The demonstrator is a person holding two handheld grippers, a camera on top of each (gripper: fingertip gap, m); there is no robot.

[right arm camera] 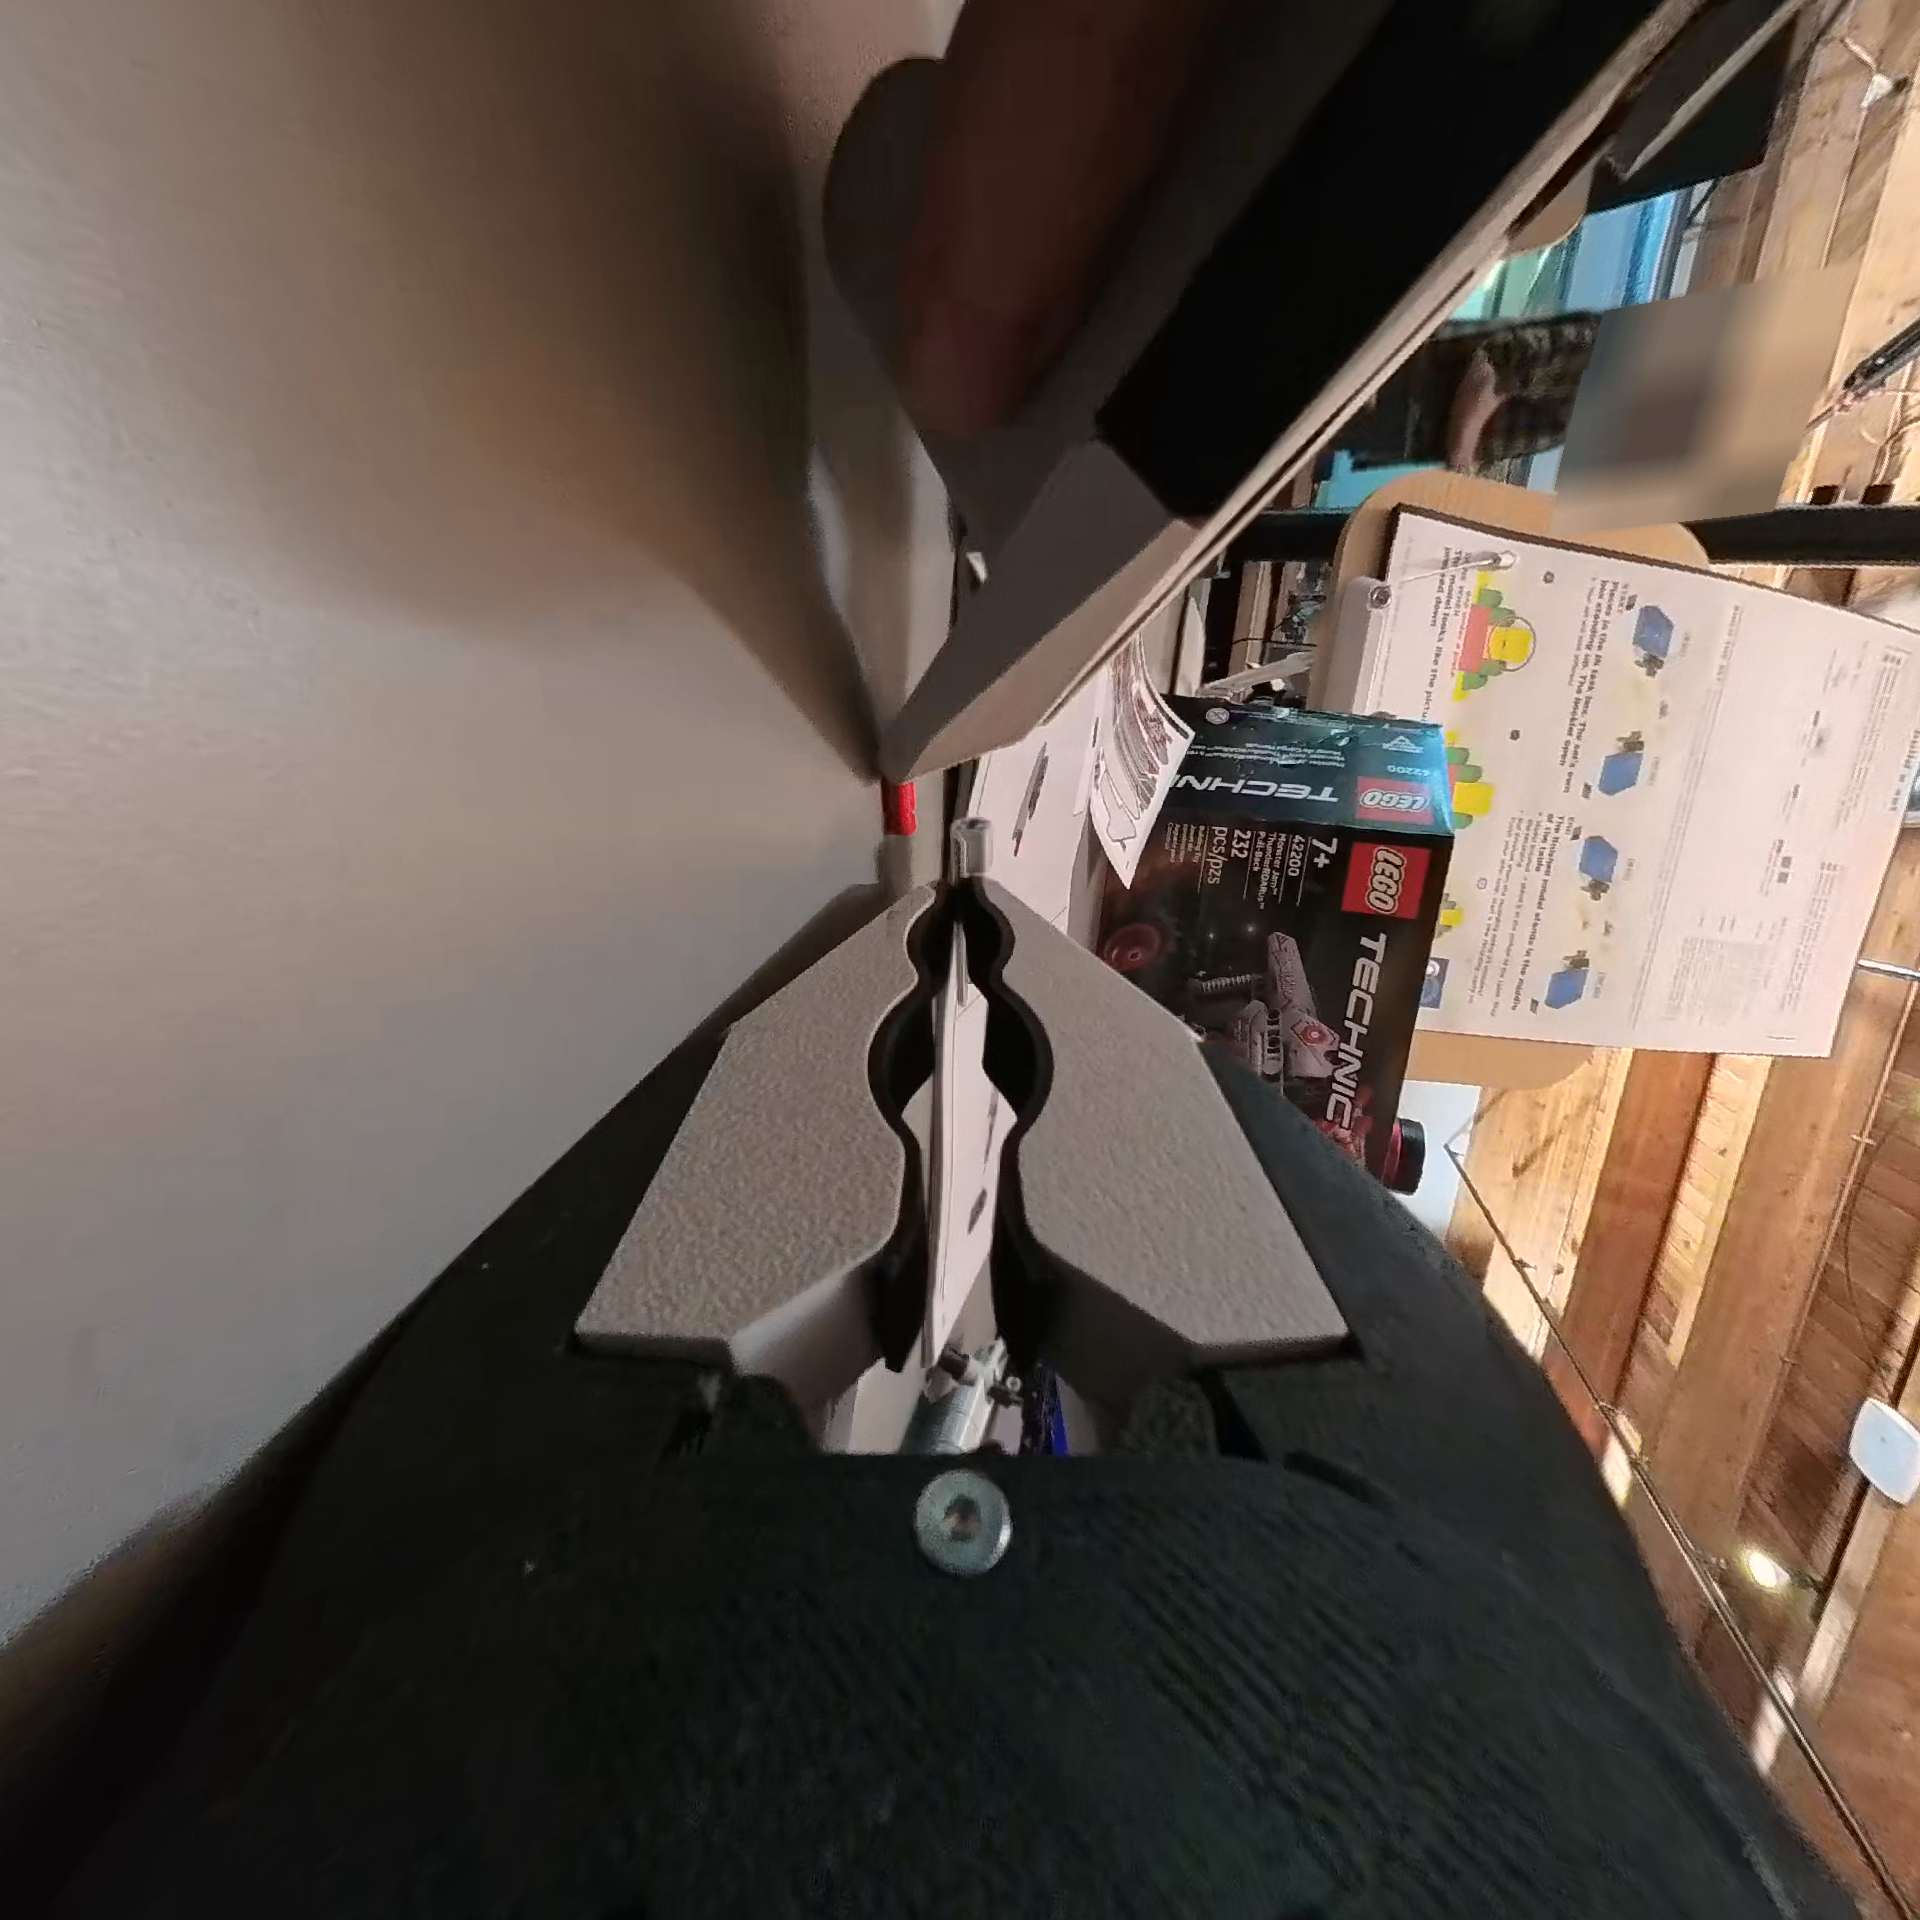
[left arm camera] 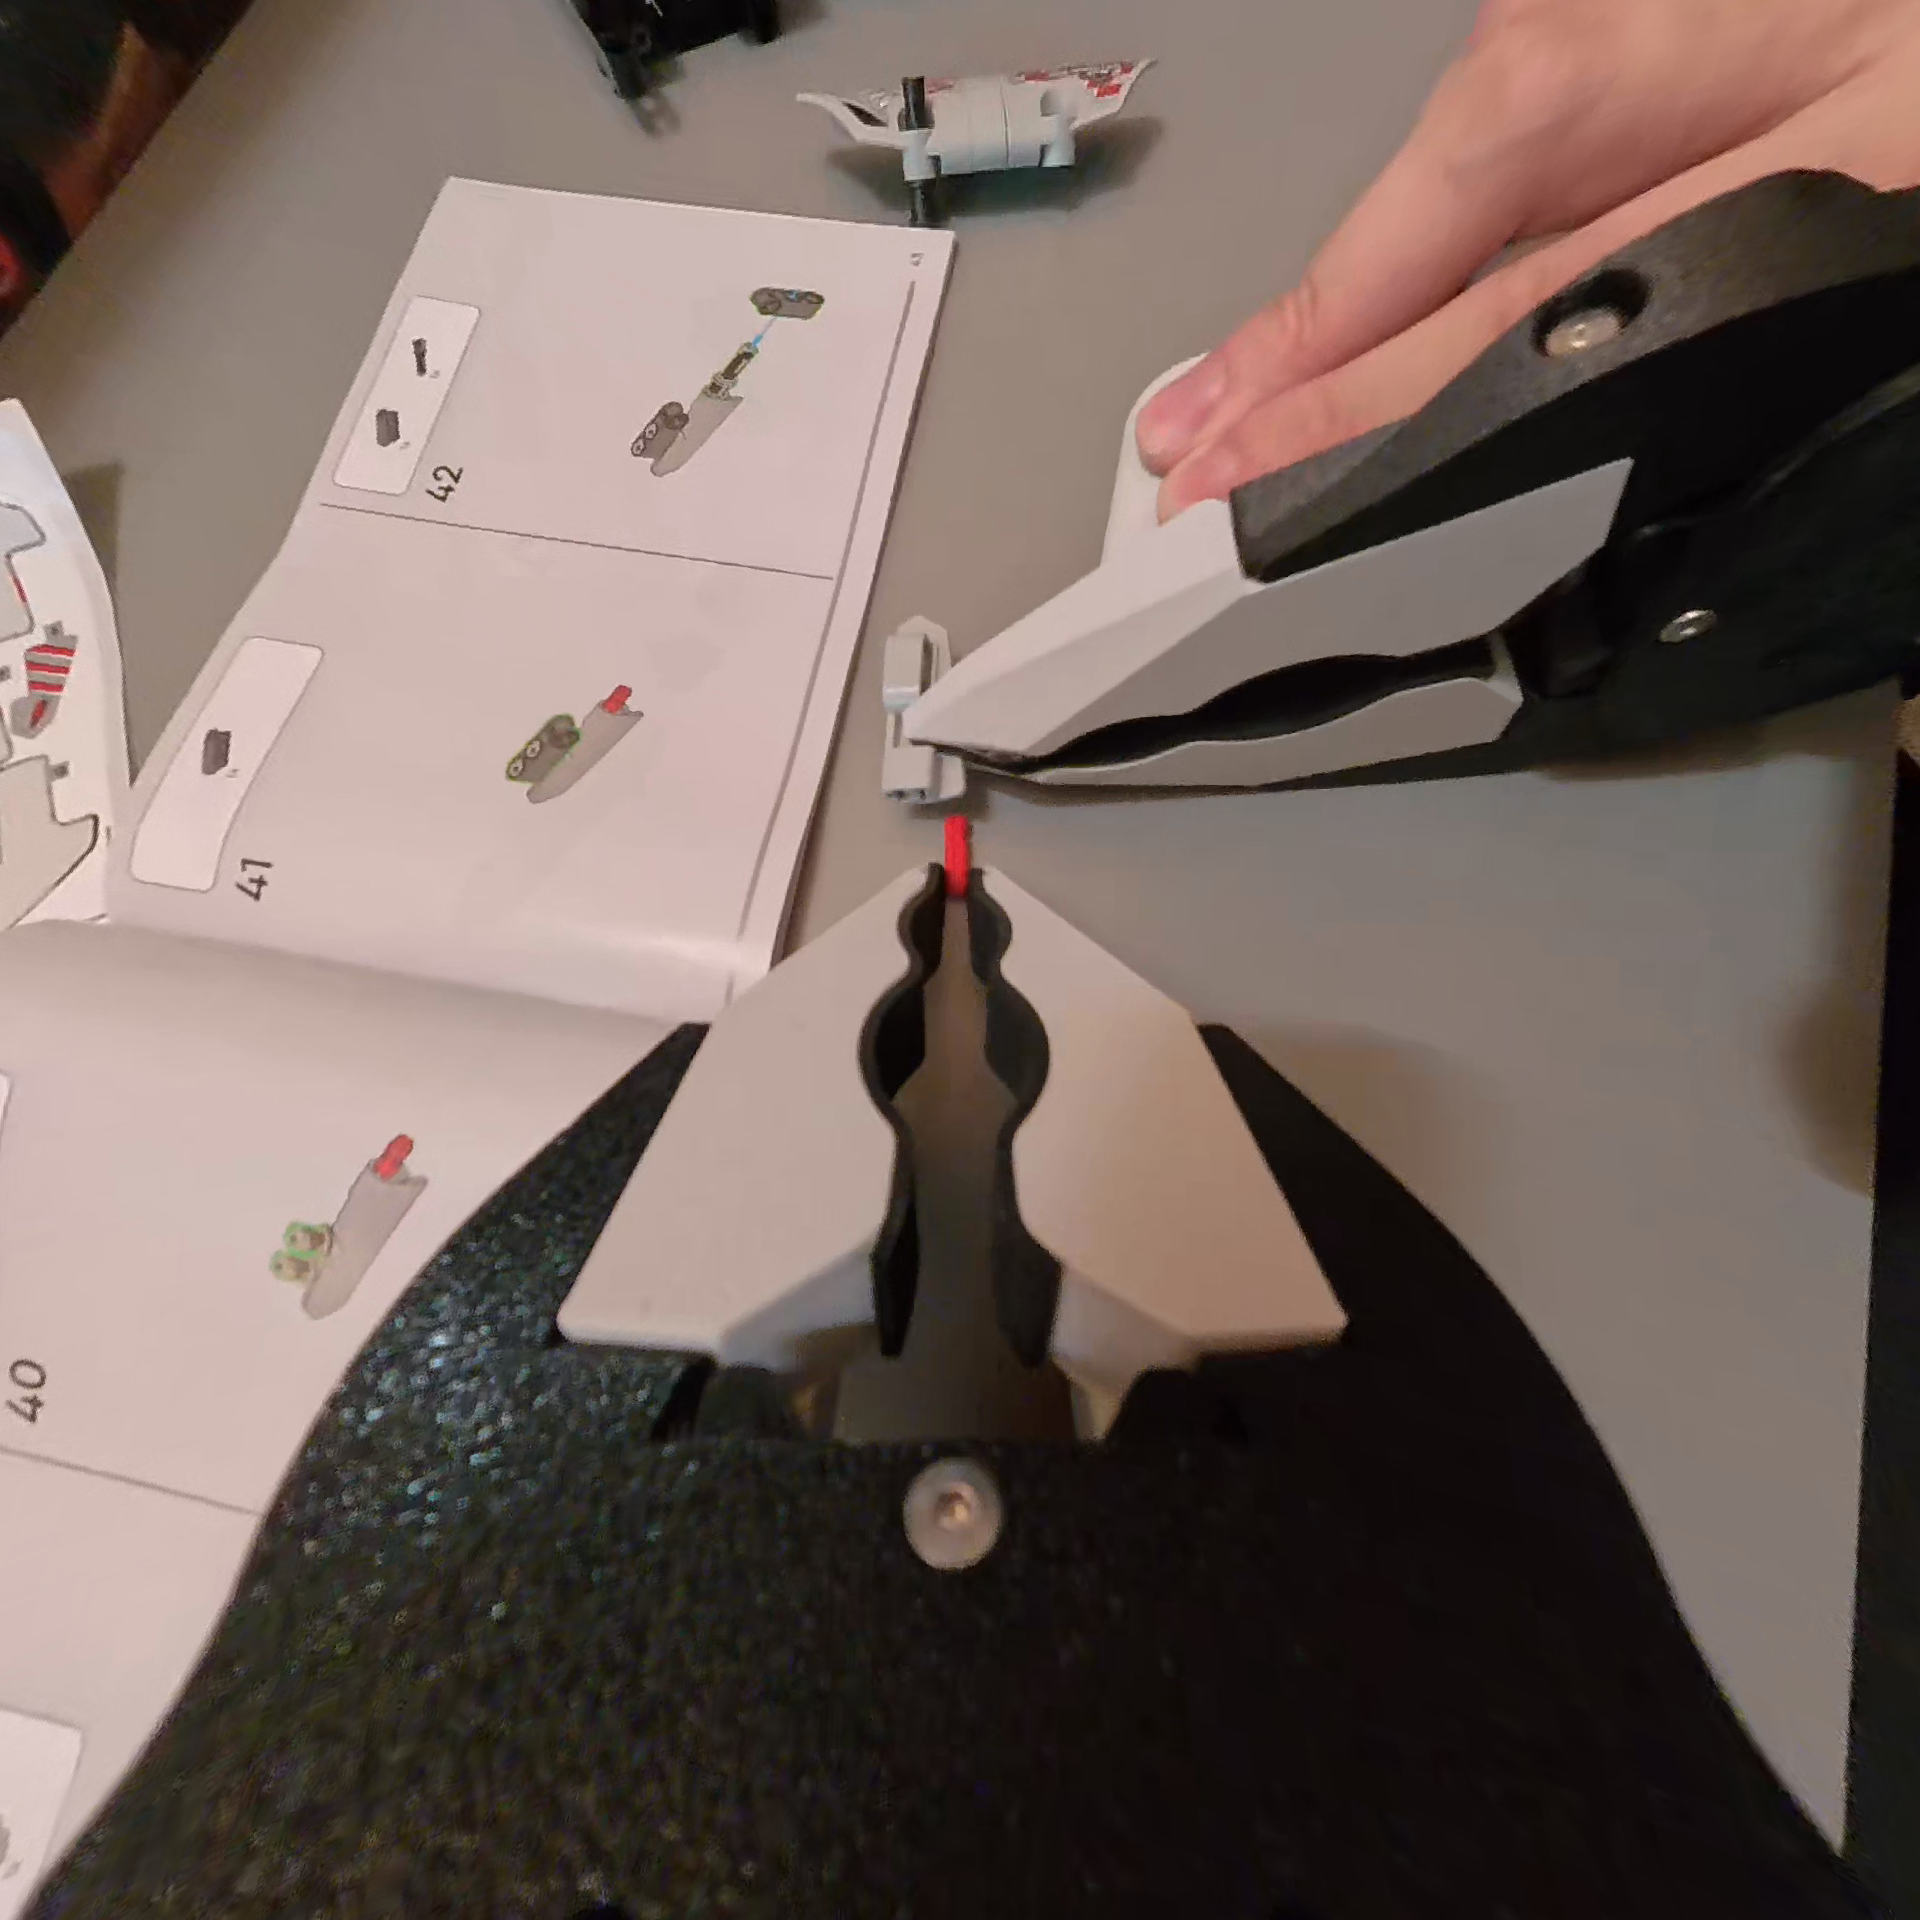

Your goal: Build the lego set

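Note:
My left gripper [left arm camera: 954, 878] is shut on a small red pin [left arm camera: 955, 844] that sticks out past its tips. Just beyond the pin, my right gripper [left arm camera: 935, 746] comes in from the right and is shut on a light grey beam piece [left arm camera: 912, 707], held upright above the grey table [left arm camera: 1351, 1039]. The pin's tip sits a little short of the grey piece's lower end. In the right wrist view my right gripper [right arm camera: 964, 896] pinches the grey piece [right arm camera: 968, 847], and the left gripper [right arm camera: 894, 774] with the red pin [right arm camera: 898, 810] shows close by at upper left.
An open instruction booklet [left arm camera: 540, 644] lies on the table to the left. A grey and white sub-assembly [left arm camera: 977, 125] and a black part [left arm camera: 665, 42] lie at the far side. A sticker sheet [left arm camera: 42, 665] is at the left edge. A set box [right arm camera: 1299, 935] stands behind.

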